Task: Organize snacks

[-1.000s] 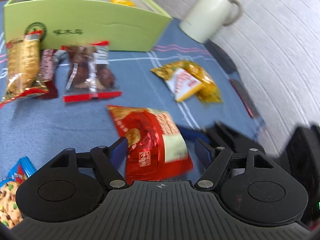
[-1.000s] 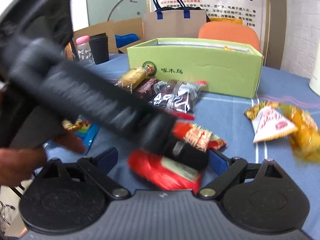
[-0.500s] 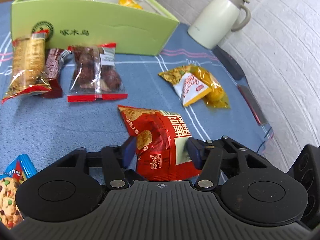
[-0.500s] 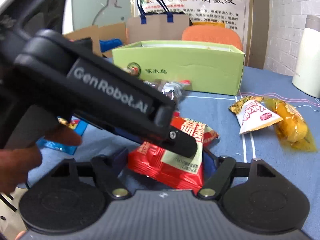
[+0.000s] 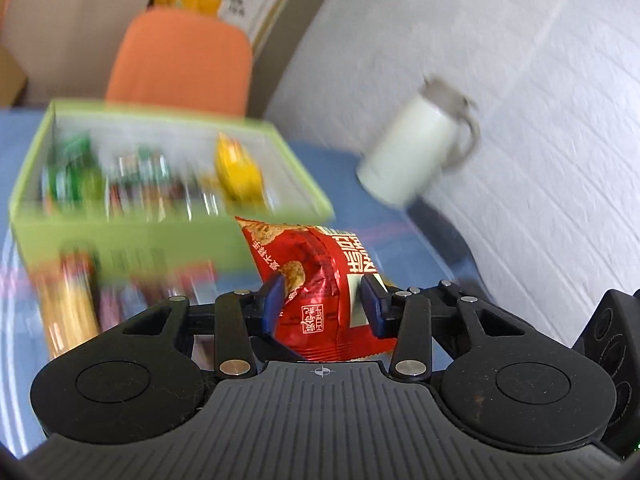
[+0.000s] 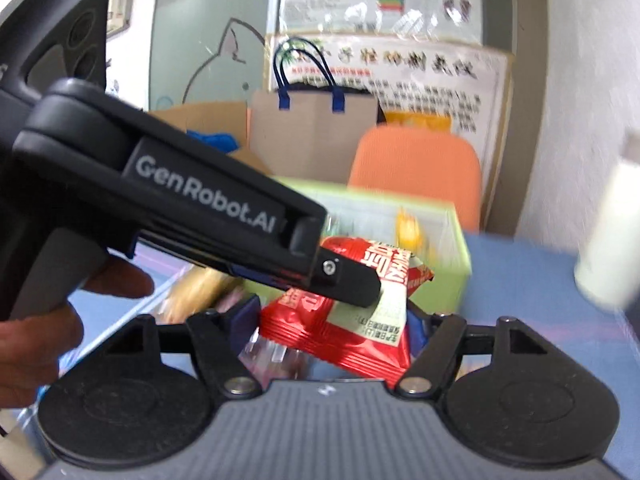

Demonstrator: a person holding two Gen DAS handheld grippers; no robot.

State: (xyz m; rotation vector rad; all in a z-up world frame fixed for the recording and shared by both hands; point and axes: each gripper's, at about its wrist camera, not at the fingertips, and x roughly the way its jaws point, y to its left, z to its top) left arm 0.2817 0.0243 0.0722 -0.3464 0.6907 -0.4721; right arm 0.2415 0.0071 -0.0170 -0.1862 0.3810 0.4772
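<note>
One red snack bag (image 5: pixel 320 292), crinkled, lifted clear of the table and held at both ends. Left gripper (image 5: pixel 325 303): blue pads pinch the bag's sides, jaws closing on it. Right gripper (image 6: pixel 332 320): jaws clamped across the same bag (image 6: pixel 340 336), grasping its other end; the left gripper (image 6: pixel 352 284) body crosses this view from 10 o'clock and covers the bag's top. A hand (image 6: pixel 44 320) grips that handle at 9 o'clock.

One green box (image 5: pixel 160 236), open, sits at 11 o'clock of the bag in the left view; the bag's top edge overlaps its front wall. Inside: blurred packets, green ones at left, one yellow packet (image 5: pixel 238 172) at right; exact count cannot be told. In front of the box at 9 o'clock, a long yellowish packet (image 5: pixel 70 308) and more smeared wrappers on the cloth, number unclear.

Surface: blue cloth table (image 5: pixel 344 184). One white jug (image 5: pixel 416 148) with handle at 1 o'clock, near the table's edge by the white brick wall (image 5: pixel 520 80). One orange chair (image 5: pixel 180 60) behind the box at 12 o'clock. One brown paper bag (image 6: pixel 316 136) with blue handles beyond it, one poster (image 6: pixel 420 76) with Chinese text, cardboard boxes at left. Background heavily motion-blurred.
</note>
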